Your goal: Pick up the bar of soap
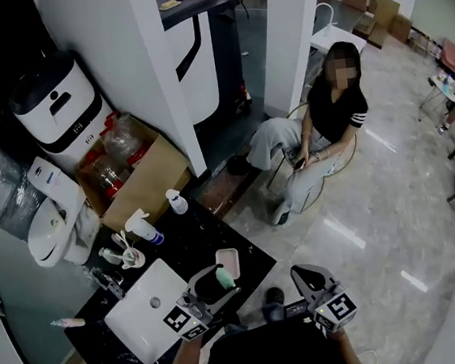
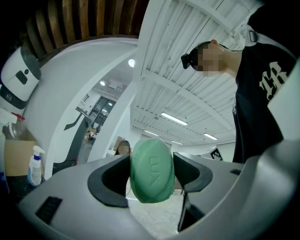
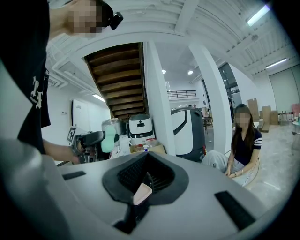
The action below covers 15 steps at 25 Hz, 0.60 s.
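Note:
A green oval bar of soap [image 2: 151,171] is clamped between the dark pads of my left gripper [image 2: 151,187] and held up in the air. From the head view the soap [image 1: 224,278] sits in the left gripper [image 1: 213,286] just over the near edge of a pink soap dish [image 1: 229,260] on the black counter [image 1: 193,238]. My right gripper [image 3: 145,180] has its jaws closed with nothing between them; it hangs off the counter's right side [image 1: 305,277]. The right gripper view also catches the soap [image 3: 110,137] off to the left.
A white sink [image 1: 144,309] with a faucet [image 1: 108,282] lies left of the left gripper. A spray bottle [image 1: 144,227], a small white bottle [image 1: 177,201] and a cardboard box [image 1: 147,182] stand behind. A person [image 1: 324,137] sits on a chair across the tiled floor.

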Motion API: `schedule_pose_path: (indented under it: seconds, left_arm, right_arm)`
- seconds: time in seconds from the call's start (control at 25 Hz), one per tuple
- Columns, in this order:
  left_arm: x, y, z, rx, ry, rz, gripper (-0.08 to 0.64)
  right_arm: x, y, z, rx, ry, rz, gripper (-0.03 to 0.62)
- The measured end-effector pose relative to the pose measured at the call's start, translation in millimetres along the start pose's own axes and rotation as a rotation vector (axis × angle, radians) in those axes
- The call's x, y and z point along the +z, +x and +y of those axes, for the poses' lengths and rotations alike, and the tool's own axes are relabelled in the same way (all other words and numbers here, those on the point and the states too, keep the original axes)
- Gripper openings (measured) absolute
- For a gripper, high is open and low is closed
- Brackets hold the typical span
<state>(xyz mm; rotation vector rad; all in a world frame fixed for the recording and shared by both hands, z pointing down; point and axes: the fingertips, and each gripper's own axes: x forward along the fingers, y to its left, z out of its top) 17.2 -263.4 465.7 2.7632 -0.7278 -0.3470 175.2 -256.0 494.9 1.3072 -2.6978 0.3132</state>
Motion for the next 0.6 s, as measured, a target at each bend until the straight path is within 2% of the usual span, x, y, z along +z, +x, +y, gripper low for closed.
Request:
schedule_pose_path:
  seconds: [0.08,0.28,0.6]
  left_arm:
    - [0.0,1.2,0.0,-0.001,0.002,-0.005,0.290]
    - [0.5,-2.6,2.8,0.007,0.000,-0.011,0.290]
    - [-1.9,-4.7,6.1,0.015,-0.003,-0.014,0.290]
  right_arm:
    - [-0.2,-1.8,-2.0,-0.010,0.000,0.013,0.008]
    - [7.3,2.9,4.0,0.018,0.001,-0.028,0.008]
    - [-3.1,2.9,-0.4,-0.002,-0.014,0.006,0.008]
